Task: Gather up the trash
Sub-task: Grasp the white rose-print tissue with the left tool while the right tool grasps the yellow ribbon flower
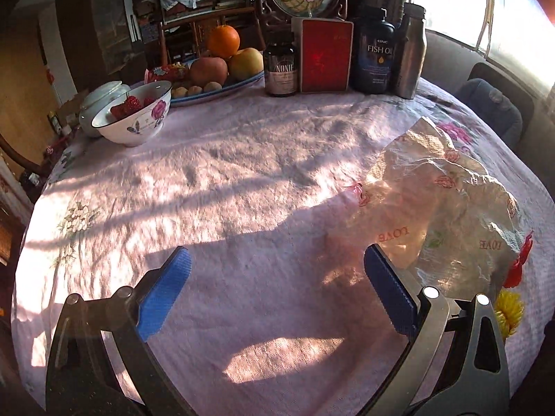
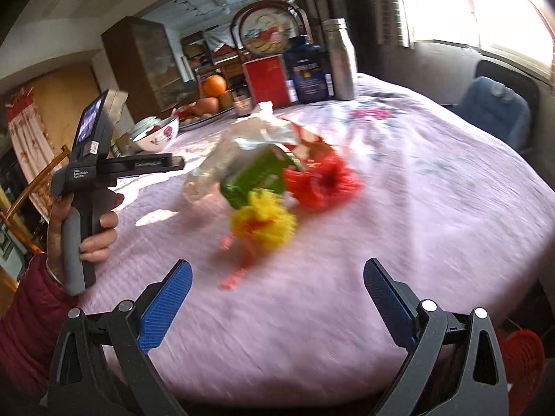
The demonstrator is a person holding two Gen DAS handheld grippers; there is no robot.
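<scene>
Right wrist view puts the trash in the centre of the frame: a crumpled clear wrapper (image 2: 222,166) with a green piece (image 2: 253,180) and red (image 2: 322,183) and yellow pom-poms (image 2: 263,220), straight ahead of my right gripper (image 2: 277,298), whose jaws are spread and empty. My left gripper (image 1: 277,287), also spread wide with nothing in it, has the printed wrapper (image 1: 433,208) off at the right of its frame, just beyond its right finger. I judge the right the better lined up, though its view is blurred.

Trash pile (image 2: 270,180) motion-blurred; red basket (image 2: 520,364) cut by edge.
</scene>
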